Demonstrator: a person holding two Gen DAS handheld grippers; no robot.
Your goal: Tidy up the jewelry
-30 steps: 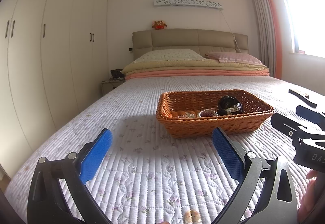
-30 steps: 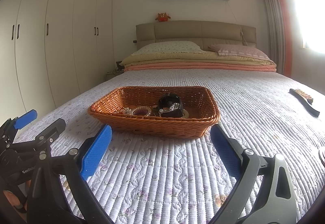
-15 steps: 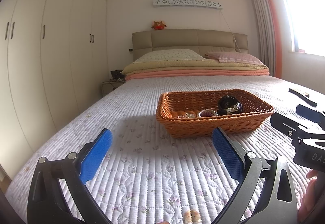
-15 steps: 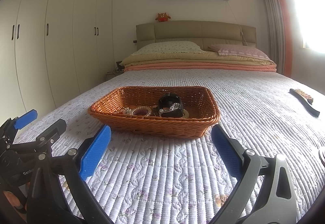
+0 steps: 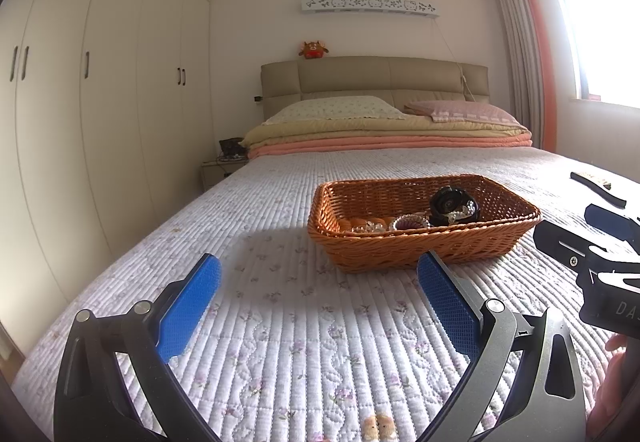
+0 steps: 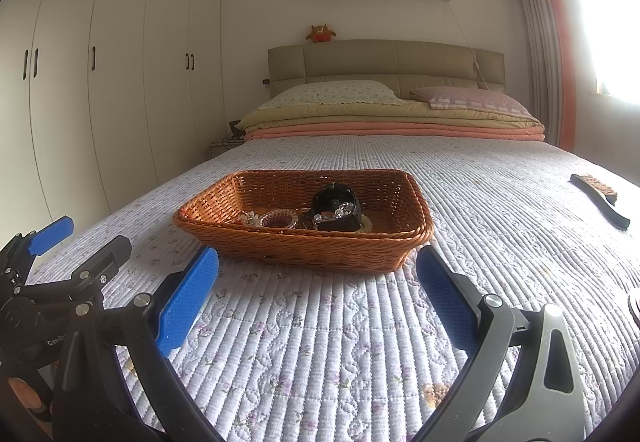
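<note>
An orange wicker basket (image 5: 472,246) (image 6: 280,248) sits on the quilted bed. It holds a black watch with a sparkly band (image 5: 452,203) (image 6: 336,205), a purple beaded bracelet (image 5: 408,222) (image 6: 278,219) and clear crystal pieces (image 5: 366,228) (image 6: 249,218). My left gripper (image 5: 320,282) is open and empty, short of the basket and to its left. My right gripper (image 6: 318,278) is open and empty, just before the basket's near wall. Each gripper also shows in the other's view: the right one (image 5: 600,262), the left one (image 6: 60,262).
A black-handled brush (image 6: 600,197) (image 5: 596,187) lies on the bed at the right. Folded blankets and pillows (image 6: 392,113) are stacked at the headboard. White wardrobes (image 5: 100,101) line the left wall. A nightstand (image 5: 222,165) stands beside the bed.
</note>
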